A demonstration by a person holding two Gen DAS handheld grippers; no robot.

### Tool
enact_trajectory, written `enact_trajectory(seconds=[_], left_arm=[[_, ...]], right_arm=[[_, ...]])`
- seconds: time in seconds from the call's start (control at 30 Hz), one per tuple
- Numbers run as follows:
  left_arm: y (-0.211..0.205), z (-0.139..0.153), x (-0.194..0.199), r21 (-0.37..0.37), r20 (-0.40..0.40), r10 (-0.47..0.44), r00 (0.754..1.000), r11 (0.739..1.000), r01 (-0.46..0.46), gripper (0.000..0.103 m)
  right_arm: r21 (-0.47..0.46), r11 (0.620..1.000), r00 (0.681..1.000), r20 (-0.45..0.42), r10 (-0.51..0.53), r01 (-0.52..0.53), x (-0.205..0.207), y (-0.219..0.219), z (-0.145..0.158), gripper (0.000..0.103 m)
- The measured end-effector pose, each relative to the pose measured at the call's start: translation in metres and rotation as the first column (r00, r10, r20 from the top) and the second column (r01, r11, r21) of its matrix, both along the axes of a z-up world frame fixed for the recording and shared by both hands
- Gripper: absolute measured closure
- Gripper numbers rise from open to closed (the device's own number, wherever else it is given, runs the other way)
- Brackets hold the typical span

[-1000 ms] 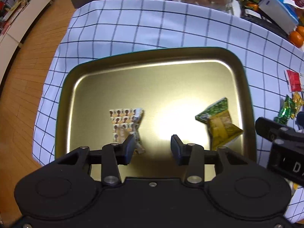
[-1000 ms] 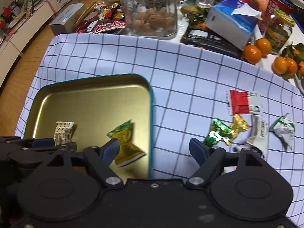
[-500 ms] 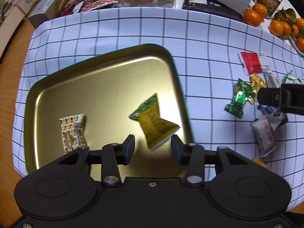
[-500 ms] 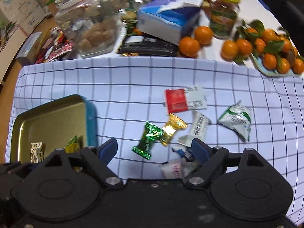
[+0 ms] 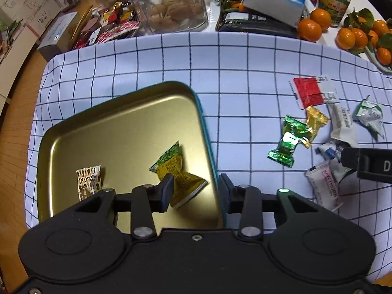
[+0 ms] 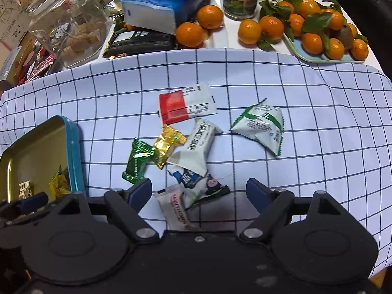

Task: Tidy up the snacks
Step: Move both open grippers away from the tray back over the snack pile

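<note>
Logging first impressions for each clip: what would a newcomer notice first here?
Probably the gold tray on the checked cloth, with two wrapped snacks in it. Next, the loose heap of wrappers right of it, led by a shiny green candy and a red-and-white packet. Bright oranges crowd the far edge.

Two steep wrist views, tray (image 5: 205, 132) shared
</note>
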State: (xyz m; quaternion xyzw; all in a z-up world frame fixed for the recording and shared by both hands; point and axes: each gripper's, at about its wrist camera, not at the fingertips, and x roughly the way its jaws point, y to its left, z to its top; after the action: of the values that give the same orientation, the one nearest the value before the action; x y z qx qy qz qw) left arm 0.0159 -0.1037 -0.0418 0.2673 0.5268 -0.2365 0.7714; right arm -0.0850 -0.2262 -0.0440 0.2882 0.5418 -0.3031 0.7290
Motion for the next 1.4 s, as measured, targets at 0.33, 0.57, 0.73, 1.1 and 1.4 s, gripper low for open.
enact_trajectory(seconds=[0.33,0.57,0.73,1.1,1.4], left_arm=[[-0.016,-0.010,-0.021,-0.030,-0.090,-0.066,0.994,0.998,0.064,0.055],[-0.019,-0.020,-0.031,-0.022,-0.169,-0.094,0.981,0.996,0.091,0.055],[-0.017,-0.020,-0.032,-0.022,-0.182,-0.113,0.977,0.994,0.111,0.055],[-0.012,-0.036,-0.020,-0.006,-0.238,-0.073,0.969,0.997,0.074,0.055],[0.005,-0.037,-0.006,-0.023,-0.260,-0.029,0.965,0.999,0.024,0.078]], right_arm=[[0.007,0.999,0.999,-0.006,-0.041,0.041,-0.018,-0.009,0.001,0.015],[0.013,1.000,0.999,-0.035,-0.022,0.022,-0.018,-0.008,-0.003,0.015],[0.019,1.000,0.998,-0.057,-0.004,0.005,-0.019,-0.006,-0.007,0.017],[0.034,0.999,0.998,-0.064,0.008,-0.006,-0.010,0.000,-0.015,0.020],[0.062,0.995,0.994,-0.073,0.082,-0.078,0.006,0.018,-0.024,0.021]])
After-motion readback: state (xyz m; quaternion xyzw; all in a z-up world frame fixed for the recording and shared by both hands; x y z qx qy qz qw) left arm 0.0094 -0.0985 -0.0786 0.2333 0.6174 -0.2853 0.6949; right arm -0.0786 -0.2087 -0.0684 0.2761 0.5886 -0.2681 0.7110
